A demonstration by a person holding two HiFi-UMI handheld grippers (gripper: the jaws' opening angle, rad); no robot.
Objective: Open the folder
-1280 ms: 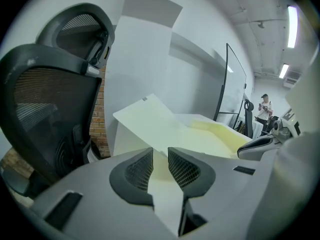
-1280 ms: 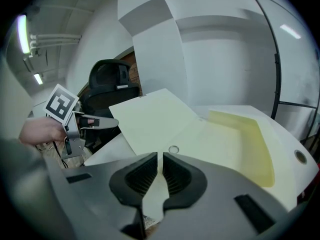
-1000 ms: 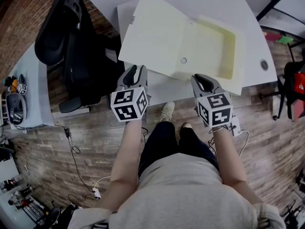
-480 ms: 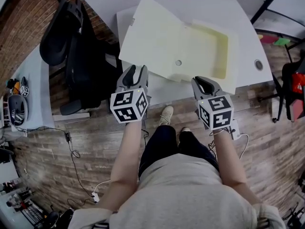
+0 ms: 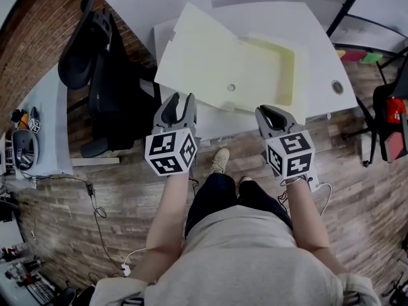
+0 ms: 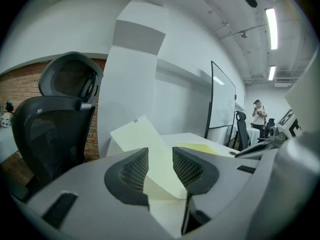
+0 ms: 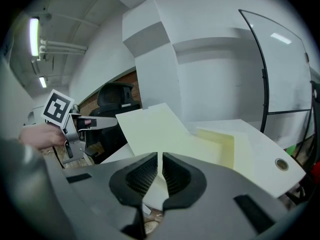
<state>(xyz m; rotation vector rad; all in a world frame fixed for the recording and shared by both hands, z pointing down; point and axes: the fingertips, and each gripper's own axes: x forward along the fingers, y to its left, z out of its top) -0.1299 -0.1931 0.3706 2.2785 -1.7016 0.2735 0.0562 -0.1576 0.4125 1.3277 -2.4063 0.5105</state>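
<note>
The pale yellow folder point(image 5: 210, 59) lies open on the white table point(image 5: 319, 43), its cover flap spread to the left and its box-like half point(image 5: 274, 69) to the right. My left gripper point(image 5: 180, 101) hangs before the table's near edge, apart from the folder. It is open; its jaws have just been opening and nothing is between them. In the left gripper view the folder point(image 6: 142, 134) shows beyond the left gripper point(image 6: 160, 156). My right gripper point(image 5: 271, 111) is shut on nothing, short of the table edge. The right gripper view shows the folder point(image 7: 155, 126) past the right gripper point(image 7: 160, 159).
A black office chair point(image 5: 95, 50) stands left of the table. A side desk point(image 5: 38, 139) with small items is at the far left. Another chair with a red item point(image 5: 395, 107) stands at the right. Cables point(image 5: 95, 196) lie on the wood floor.
Both grippers have risen and drawn back a little from the table's near edge. The folder lies open as before.
</note>
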